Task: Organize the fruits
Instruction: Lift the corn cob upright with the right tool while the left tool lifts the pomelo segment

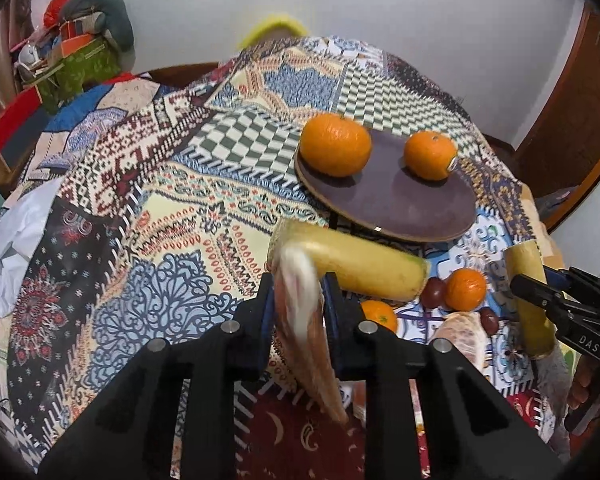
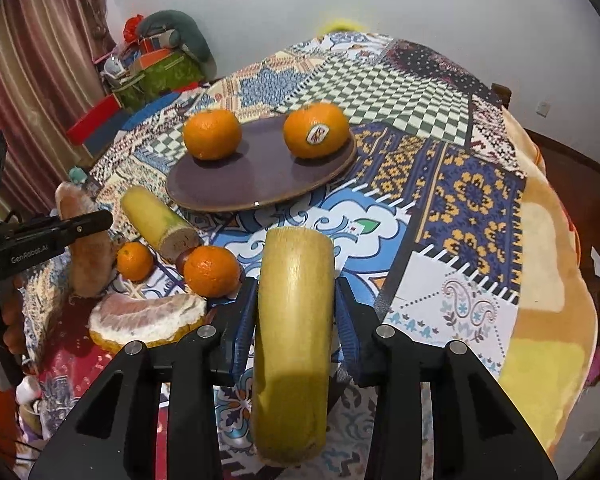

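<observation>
Worktop point(image 2: 480, 200) ahead of fingers | plate point(image 2: 256, 184) beyond, two oranges aboard | right gripper point(image 2: 296, 312) pinching sugarcane piece point(image 2: 292, 304) | left gripper point(image 1: 298, 304) pinching pomelo wedge point(image 1: 304, 320) | risk: soft wedge slipping, smooth cane rolling off plate.
</observation>
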Action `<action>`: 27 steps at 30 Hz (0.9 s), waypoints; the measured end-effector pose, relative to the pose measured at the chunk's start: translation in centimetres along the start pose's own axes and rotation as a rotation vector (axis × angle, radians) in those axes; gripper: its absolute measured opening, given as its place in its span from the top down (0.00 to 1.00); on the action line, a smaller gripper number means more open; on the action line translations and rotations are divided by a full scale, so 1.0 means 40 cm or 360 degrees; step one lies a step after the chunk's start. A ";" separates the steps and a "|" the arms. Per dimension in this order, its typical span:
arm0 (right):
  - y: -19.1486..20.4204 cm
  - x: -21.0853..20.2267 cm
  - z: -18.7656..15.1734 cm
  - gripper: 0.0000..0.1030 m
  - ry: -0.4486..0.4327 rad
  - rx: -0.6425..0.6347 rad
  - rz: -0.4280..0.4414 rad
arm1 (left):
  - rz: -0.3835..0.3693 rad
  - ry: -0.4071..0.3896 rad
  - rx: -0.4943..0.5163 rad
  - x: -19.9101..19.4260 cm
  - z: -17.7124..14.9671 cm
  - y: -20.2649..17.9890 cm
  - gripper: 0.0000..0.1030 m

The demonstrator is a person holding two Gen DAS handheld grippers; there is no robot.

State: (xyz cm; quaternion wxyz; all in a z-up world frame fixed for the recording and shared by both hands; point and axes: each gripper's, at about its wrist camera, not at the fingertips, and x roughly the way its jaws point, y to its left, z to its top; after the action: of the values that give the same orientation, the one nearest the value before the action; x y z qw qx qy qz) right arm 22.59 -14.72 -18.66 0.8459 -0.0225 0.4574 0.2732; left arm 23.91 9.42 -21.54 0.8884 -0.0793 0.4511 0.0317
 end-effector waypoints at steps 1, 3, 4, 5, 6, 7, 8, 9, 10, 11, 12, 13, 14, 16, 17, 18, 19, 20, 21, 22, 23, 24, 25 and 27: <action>0.002 -0.007 0.001 0.67 -0.0009 0.0000 -0.0002 | -0.0002 -0.0014 0.0003 -0.011 0.003 -0.003 0.78; 0.004 -0.027 0.003 0.67 -0.0038 0.0000 -0.0006 | -0.0008 -0.0044 0.0012 -0.034 0.007 -0.011 0.78; 0.005 -0.037 0.006 0.67 -0.0051 -0.0003 -0.0007 | -0.0011 -0.0060 0.0016 -0.046 0.009 -0.015 0.78; 0.005 -0.049 0.009 0.67 -0.0069 -0.0006 -0.0008 | -0.0015 -0.0075 0.0021 -0.058 0.011 -0.019 0.78; 0.007 -0.060 0.013 0.67 -0.0087 -0.0011 -0.0012 | -0.0018 -0.0092 0.0025 -0.067 0.014 -0.023 0.81; 0.010 -0.070 0.016 0.67 -0.0103 -0.0015 -0.0016 | -0.0026 -0.0115 0.0032 -0.081 0.017 -0.030 0.92; 0.013 -0.086 0.021 0.67 -0.0128 -0.0022 -0.0024 | -0.0027 -0.0134 0.0037 -0.095 0.021 -0.034 0.93; 0.014 -0.092 0.024 0.67 -0.0140 -0.0025 -0.0026 | -0.0032 -0.0165 0.0039 -0.112 0.027 -0.038 0.93; 0.017 -0.104 0.030 0.67 -0.0161 -0.0027 -0.0027 | -0.0045 -0.0200 0.0040 -0.131 0.035 -0.042 0.93; 0.017 -0.110 0.035 0.67 -0.0172 -0.0026 -0.0025 | -0.0054 -0.0232 0.0045 -0.149 0.041 -0.047 0.93; 0.018 -0.117 0.039 0.68 -0.0189 -0.0024 -0.0023 | -0.0057 -0.0260 0.0057 -0.164 0.047 -0.053 0.93; 0.019 -0.122 0.044 0.68 -0.0205 -0.0023 -0.0023 | -0.0052 -0.0278 0.0070 -0.172 0.052 -0.057 0.93; 0.019 -0.129 0.049 0.68 -0.0223 -0.0021 -0.0024 | -0.0037 -0.0291 0.0086 -0.179 0.056 -0.061 0.93; 0.020 -0.138 0.059 0.68 -0.0248 -0.0014 -0.0021 | -0.0026 -0.0284 0.0095 -0.181 0.055 -0.061 0.93; 0.020 -0.139 0.062 0.68 -0.0254 -0.0012 -0.0015 | -0.0027 -0.0265 0.0092 -0.177 0.053 -0.057 0.93; 0.020 -0.141 0.061 0.68 -0.0256 -0.0011 -0.0012 | -0.0025 -0.0240 0.0091 -0.170 0.048 -0.052 0.91; 0.022 -0.143 0.060 0.68 -0.0258 -0.0013 -0.0008 | -0.0020 -0.0198 0.0095 -0.157 0.041 -0.048 0.84; 0.023 -0.142 0.058 0.68 -0.0257 -0.0017 -0.0009 | -0.0007 -0.0162 0.0102 -0.145 0.033 -0.045 0.74; 0.023 -0.141 0.056 0.68 -0.0255 -0.0020 -0.0009 | 0.0012 -0.0130 0.0108 -0.131 0.023 -0.040 0.69; 0.022 -0.138 0.054 0.68 -0.0250 -0.0021 -0.0006 | 0.0034 -0.0100 0.0118 -0.116 0.010 -0.036 0.61; 0.022 -0.137 0.051 0.68 -0.0246 -0.0019 -0.0003 | 0.0055 -0.0066 0.0132 -0.100 -0.004 -0.031 0.58; 0.021 -0.134 0.049 0.68 -0.0242 -0.0017 0.0000 | 0.0065 -0.0041 0.0137 -0.088 -0.015 -0.026 0.58; 0.020 -0.131 0.046 0.68 -0.0236 -0.0015 0.0002 | 0.0071 -0.0005 0.0139 -0.073 -0.026 -0.019 0.58; 0.017 -0.125 0.043 0.68 -0.0226 -0.0010 0.0005 | 0.0075 0.0072 0.0127 -0.040 -0.048 -0.006 0.58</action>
State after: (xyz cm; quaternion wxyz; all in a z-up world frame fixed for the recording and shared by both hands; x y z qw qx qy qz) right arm 21.41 -15.84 -13.57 0.8758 -0.0051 0.3953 0.2769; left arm 21.46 8.89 -21.31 0.8794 -0.0340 0.4737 0.0328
